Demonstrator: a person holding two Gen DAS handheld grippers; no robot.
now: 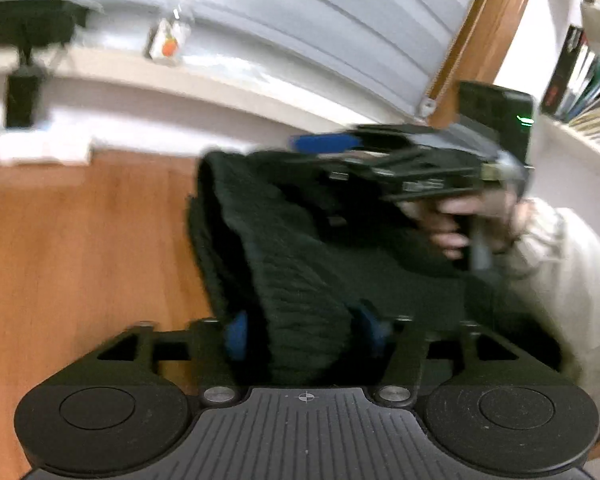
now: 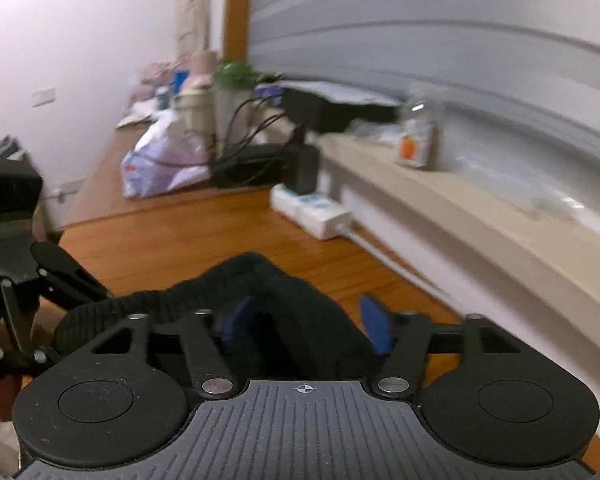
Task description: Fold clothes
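Black knit garment (image 1: 300,280) lies btwn pads of both claws, left (image 1: 306,334) & right (image 2: 306,326), each wide.

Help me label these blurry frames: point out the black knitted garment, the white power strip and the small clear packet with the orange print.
Black knitted garment (image 1: 296,280), left wrist view: ribbed fold.
White power strip (image 2: 310,210), right wrist view: top face.
Small clear packet with orange print (image 2: 414,146), right wrist view: front.
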